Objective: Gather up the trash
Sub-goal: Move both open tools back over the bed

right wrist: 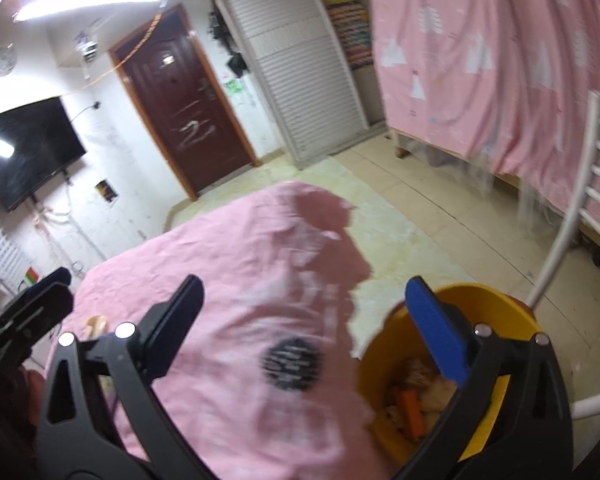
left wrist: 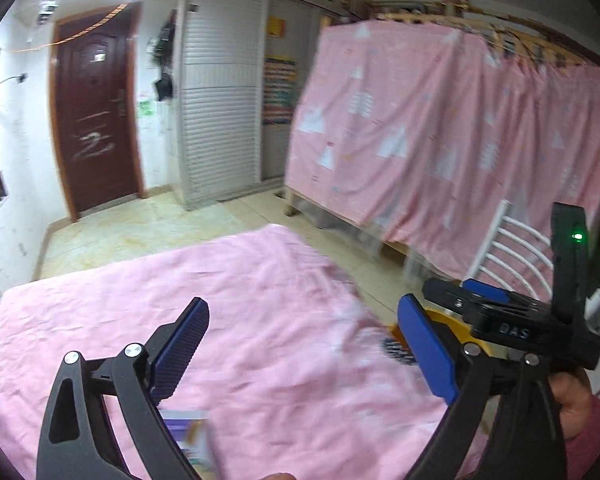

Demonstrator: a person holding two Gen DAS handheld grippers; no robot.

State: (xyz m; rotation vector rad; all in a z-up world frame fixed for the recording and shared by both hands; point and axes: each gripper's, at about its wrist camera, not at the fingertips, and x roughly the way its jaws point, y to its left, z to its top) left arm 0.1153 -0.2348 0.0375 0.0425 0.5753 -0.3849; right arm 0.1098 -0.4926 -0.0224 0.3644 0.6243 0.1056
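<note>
Left hand-held gripper [left wrist: 300,354], lower centre of the left wrist view: black frame, blue-padded fingers spread wide apart, nothing between them.

Right hand-held gripper [right wrist: 314,332], lower centre of the right wrist view: one black finger at left, one blue-padded finger at right, wide apart, nothing held. Also visible at right of the left wrist view, black body with a lit green lamp, gripped by a hand [left wrist: 576,396] in a pink sleeve.

Boxed or printed item [left wrist: 194,438], bottom edge of the left wrist view beside the left finger: white and purple, blurred, lying on the cloth; kind not discernible.

Round dark printed disc [right wrist: 292,364], lower centre of the right wrist view: black with pale lettering, blurred, lying flat on the cloth near its right-hand edge.

Small tan object [right wrist: 96,324], lower left of the right wrist view, on the cloth; too blurred to identify.

Yellow bucket [right wrist: 392,332], lower right of the right wrist view, just beside the table edge, under the right finger: open top, holding crumpled pale and tan scraps and an orange piece [right wrist: 412,410].

Table covered with a wrinkled pink cloth [left wrist: 180,300], filling the centre of both views.

White slatted chair [right wrist: 580,208], right edge.

Pink patterned curtain [left wrist: 440,128], upper right; white louvred wardrobe [left wrist: 220,96] and dark red door [left wrist: 96,112], upper left; wall-mounted television [right wrist: 28,152], left.
</note>
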